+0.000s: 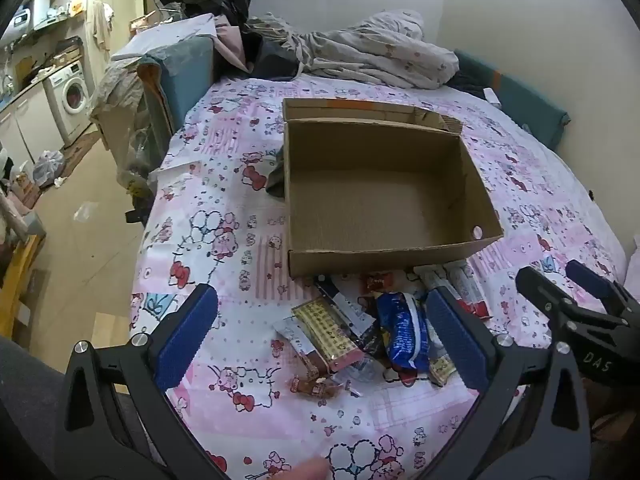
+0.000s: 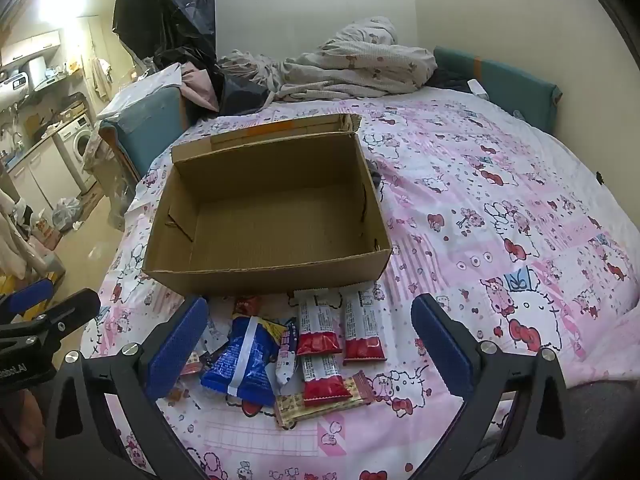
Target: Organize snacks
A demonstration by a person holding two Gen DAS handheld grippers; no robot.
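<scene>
An empty open cardboard box (image 1: 476,206) (image 2: 362,196) sits on a bed with a pink cartoon sheet. A pile of snacks lies in front of it: a blue packet (image 1: 402,330) (image 2: 240,356), red-and-white bars (image 2: 320,326) (image 2: 364,328), a yellow checked bar (image 1: 326,330) (image 2: 316,404) and small wrapped sweets (image 1: 316,388). My left gripper (image 1: 320,328) is open, above the pile, empty. My right gripper (image 2: 312,344) is open, above the pile, empty. The right gripper also shows at the left view's right edge (image 1: 568,280).
Crumpled bedding (image 1: 372,52) (image 2: 352,60) lies at the back of the bed by the wall. A teal headboard pad (image 1: 524,104) runs along the right. The bed's left edge drops to a floor with a washing machine (image 1: 70,96) and bags.
</scene>
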